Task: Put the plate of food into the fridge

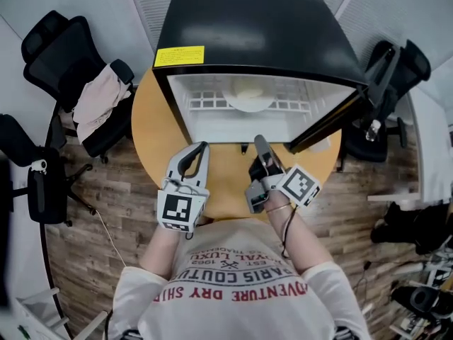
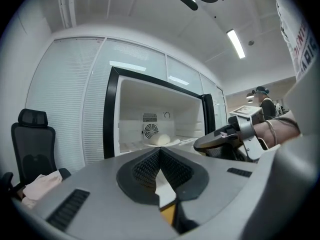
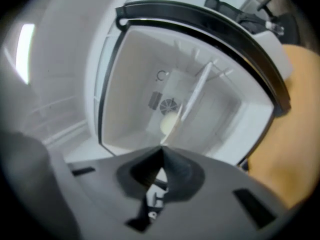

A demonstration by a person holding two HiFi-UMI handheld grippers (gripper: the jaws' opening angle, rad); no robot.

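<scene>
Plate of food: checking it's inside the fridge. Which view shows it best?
Head view: the plate of food sits unobstructed on a shelf in the fridge. Left gripper view shows it small, side-on; right gripper view only a blur.

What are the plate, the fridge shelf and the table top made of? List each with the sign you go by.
Plate: white, smooth, faintly glossy; probably ceramic, possibly plastic.
Fridge shelf: white grid of thin bars; likely coated wire.
Table top: even yellow-orange, matte, no grain visible; looks like laminate or painted board.
</scene>
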